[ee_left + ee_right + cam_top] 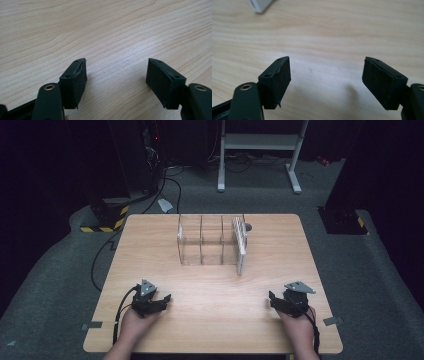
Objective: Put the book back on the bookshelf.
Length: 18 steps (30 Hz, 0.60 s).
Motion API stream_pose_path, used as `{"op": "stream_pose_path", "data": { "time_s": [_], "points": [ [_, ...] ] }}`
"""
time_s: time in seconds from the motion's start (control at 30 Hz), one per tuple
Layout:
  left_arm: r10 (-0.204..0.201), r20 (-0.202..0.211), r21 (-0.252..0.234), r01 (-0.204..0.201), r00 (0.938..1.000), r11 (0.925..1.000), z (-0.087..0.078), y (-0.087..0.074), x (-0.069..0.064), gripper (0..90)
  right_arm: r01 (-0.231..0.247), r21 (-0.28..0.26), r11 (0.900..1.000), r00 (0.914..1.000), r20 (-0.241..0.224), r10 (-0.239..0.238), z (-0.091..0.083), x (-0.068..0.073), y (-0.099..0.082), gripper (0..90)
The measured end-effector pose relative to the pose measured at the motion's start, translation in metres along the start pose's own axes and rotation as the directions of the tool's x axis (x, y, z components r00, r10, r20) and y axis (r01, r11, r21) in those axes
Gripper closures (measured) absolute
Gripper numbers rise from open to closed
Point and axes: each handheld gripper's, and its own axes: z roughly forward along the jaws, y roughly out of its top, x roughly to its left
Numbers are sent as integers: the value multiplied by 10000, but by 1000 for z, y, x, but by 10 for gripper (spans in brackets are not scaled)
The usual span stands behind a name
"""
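So there's a light wood bench (215,290) sitting mid-frame in the high view, and toward its upper middle a clear acrylic rack (202,240) with a few divider slots is standing upright. A white flat slab (241,245) is leaning on edge at the rack's right end, touching it; can't read any label or writing on it, too small. A corner of something white (260,5) is also peeking in at the upper left of the right gripper view, no text visible there either. The left tool (161,299) is resting at the lower left of the bench, held in a hand (134,320), jaws spread wide with bare wood between them in the left gripper view. The right tool (274,301) is sitting at the lower right, also gaping wide and holding nothing. Both are well apart from the rack, nothing standing in between. Behind the bench, a white metal stand (260,150) and black cables (170,185) are lying on the grey floor.
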Motion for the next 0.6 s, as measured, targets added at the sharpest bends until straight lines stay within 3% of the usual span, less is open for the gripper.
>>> {"op": "stream_pose_path", "data": {
  "time_s": [0.13,0.27,0.6],
  "points": [
    [-30,-14,-2,30,10000,10000,0,0,0,328,75,425,9991,9999,88,-79,1,-6,-8,200],
    [-61,-24,-27,61,10000,10000,0,0,-1,327,370,543,9978,9984,-447,-346,4,-4,-8,183],
    [17,2,-40,-17,10000,10000,0,0,-1,328,124,566,9983,9998,-191,-113,5,-1,-7,176]
  ]
}}
